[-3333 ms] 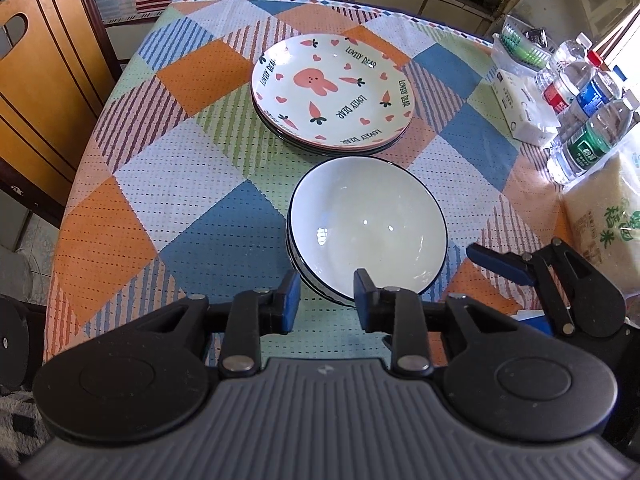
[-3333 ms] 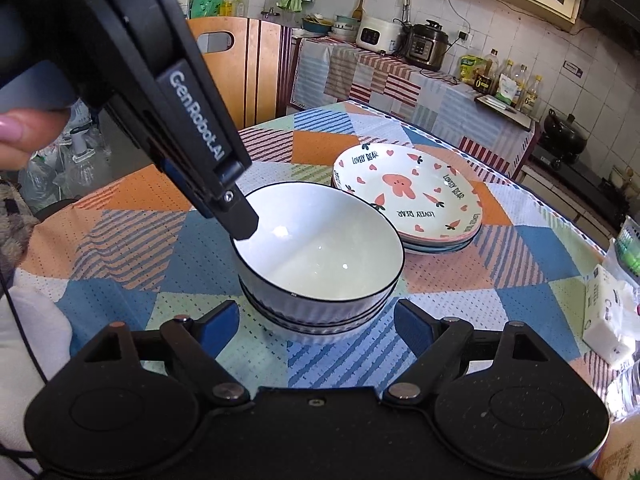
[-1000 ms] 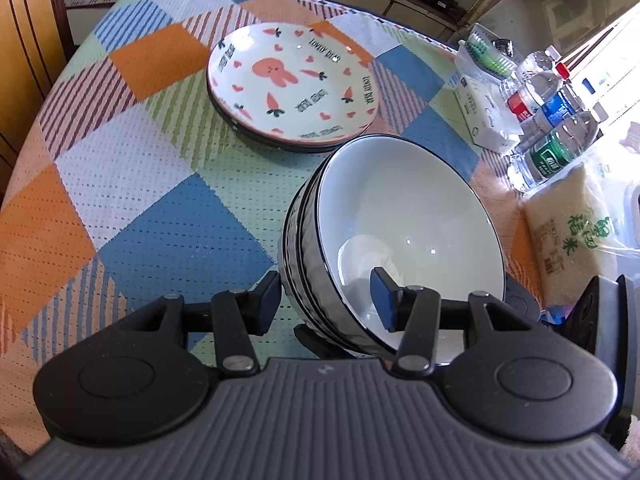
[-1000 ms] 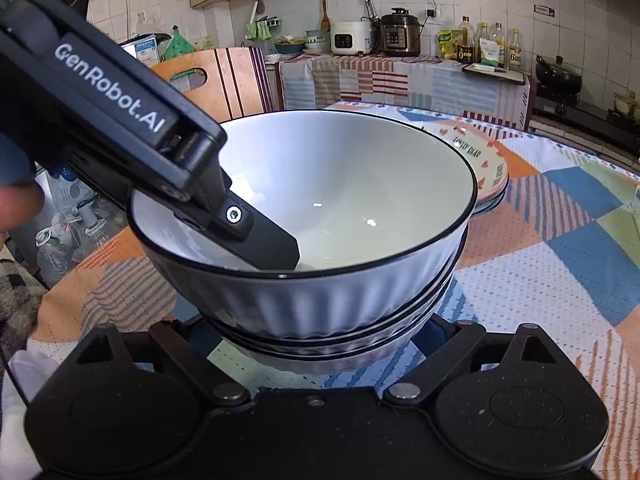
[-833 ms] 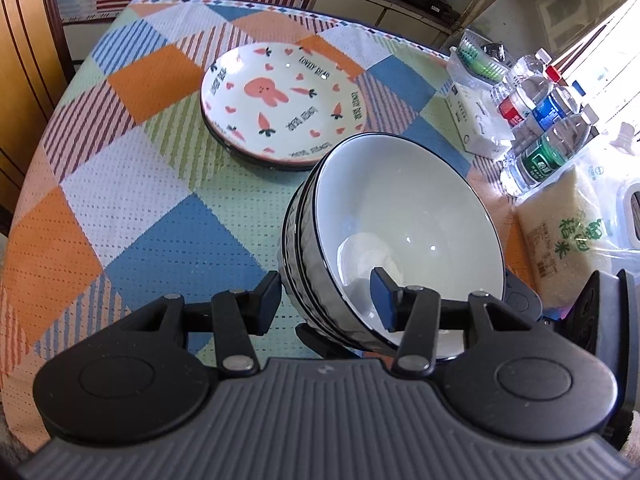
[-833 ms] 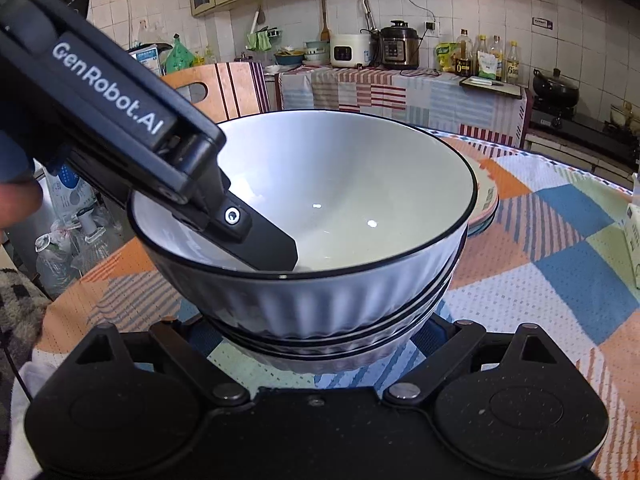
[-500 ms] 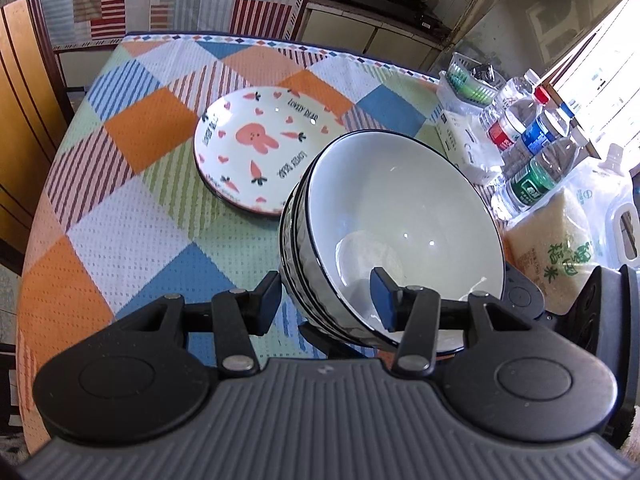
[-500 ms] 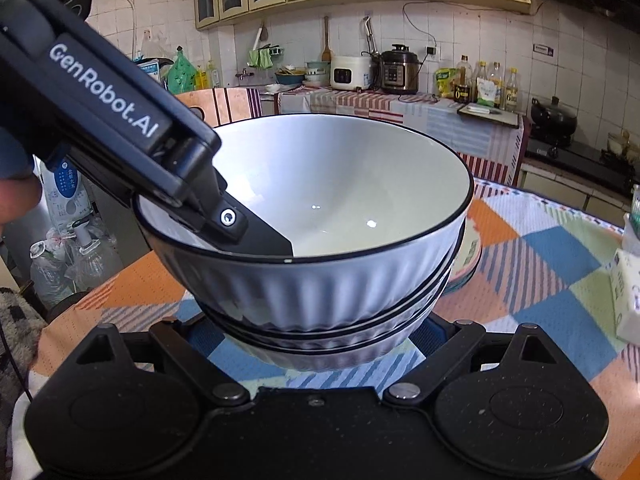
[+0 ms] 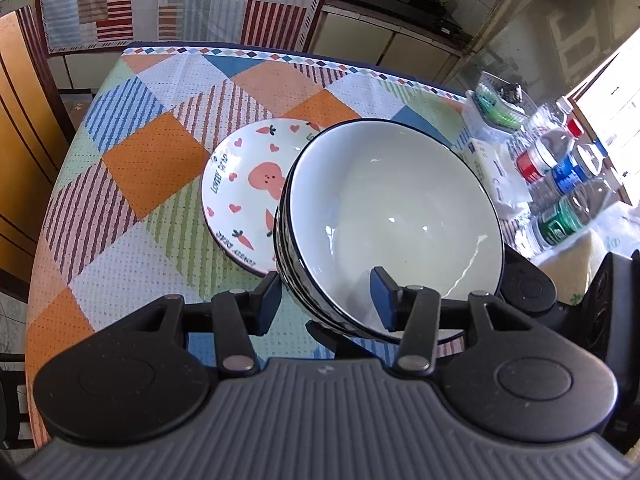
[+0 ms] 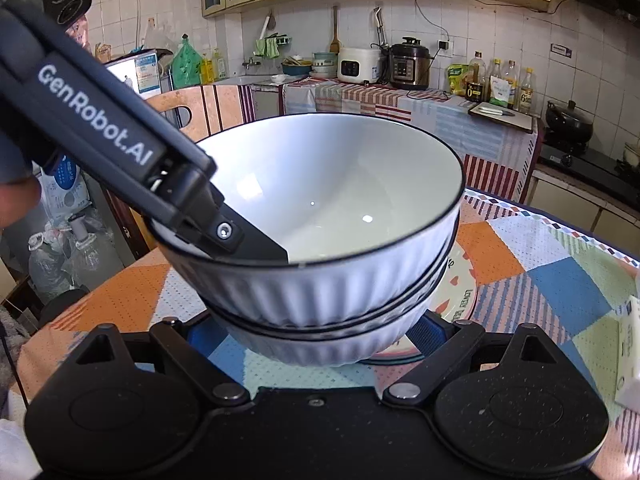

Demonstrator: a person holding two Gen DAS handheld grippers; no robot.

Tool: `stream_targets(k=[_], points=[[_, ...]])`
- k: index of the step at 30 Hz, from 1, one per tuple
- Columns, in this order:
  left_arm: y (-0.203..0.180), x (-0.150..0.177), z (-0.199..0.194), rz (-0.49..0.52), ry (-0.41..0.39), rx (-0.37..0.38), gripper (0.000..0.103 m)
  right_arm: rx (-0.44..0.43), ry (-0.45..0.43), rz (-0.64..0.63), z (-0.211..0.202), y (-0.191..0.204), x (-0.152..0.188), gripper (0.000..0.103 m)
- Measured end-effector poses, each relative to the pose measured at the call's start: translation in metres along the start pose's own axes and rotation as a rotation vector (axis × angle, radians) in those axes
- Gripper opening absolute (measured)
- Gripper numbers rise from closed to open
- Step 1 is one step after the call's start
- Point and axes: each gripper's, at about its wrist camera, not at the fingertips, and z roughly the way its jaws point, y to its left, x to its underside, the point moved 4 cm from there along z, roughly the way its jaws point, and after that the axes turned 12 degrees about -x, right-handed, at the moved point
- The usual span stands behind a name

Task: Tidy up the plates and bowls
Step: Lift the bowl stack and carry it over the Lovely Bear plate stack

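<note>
While both grippers carry the stack of white ribbed ceramic bowls with dark rims (image 9: pixel 392 216), it hangs partly over the rabbit-printed plates (image 9: pixel 244 184) mid-table.
Left gripper (image 9: pixel 326 296) clamps the near wall; right gripper (image 10: pixel 312 332) cradles the base, contact hidden. Best kept level, centred, lowered gently.

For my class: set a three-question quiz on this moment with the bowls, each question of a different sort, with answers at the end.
1. True or false: the stack of bowls rests flat on the tablecloth.
2. Where does the left hand-held gripper grip the stack? A) across the rim wall, one finger inside; B) under the base; C) nowhere, it is empty.
3. Fill in: the right hand-held gripper clasps the lowest bowl near its ____.
Key: 1 false, it is lifted and tilted; 2 A; 3 base.
</note>
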Motion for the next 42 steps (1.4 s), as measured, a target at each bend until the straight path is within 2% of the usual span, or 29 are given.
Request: stream_targets(k=[7, 15, 22, 30, 39, 42], points=[[-0.006, -0.027, 0.031, 0.034, -0.009, -0.044, 0.047, 0.01, 0.002, -0.016, 0.023, -0.026, -0.005, 0.096], [0.005, -0.052, 0.072, 0.008, -0.013, -0.021, 0.047, 0.041, 0.028, -0.011, 0.055, -0.053, -0.015, 0.095], [0.016, -0.057, 0.101, -0.041, 0.017, -0.024, 0.047, 0.041, 0.086, -0.005, 0.078, -0.062, -0.014, 0.095], [0.016, -0.055, 0.117, -0.031, 0.034, -0.047, 0.047, 0.041, 0.105, 0.023, 0.091, -0.068, -0.009, 0.095], [0.011, -0.05, 0.12, 0.004, 0.005, -0.064, 0.047, 0.086, 0.113, -0.008, 0.096, -0.063, -0.003, 0.094], [0.014, -0.05, 0.119, 0.01, -0.006, -0.052, 0.046, 0.084, 0.104, 0.026, 0.095, -0.066, -0.003, 0.094]])
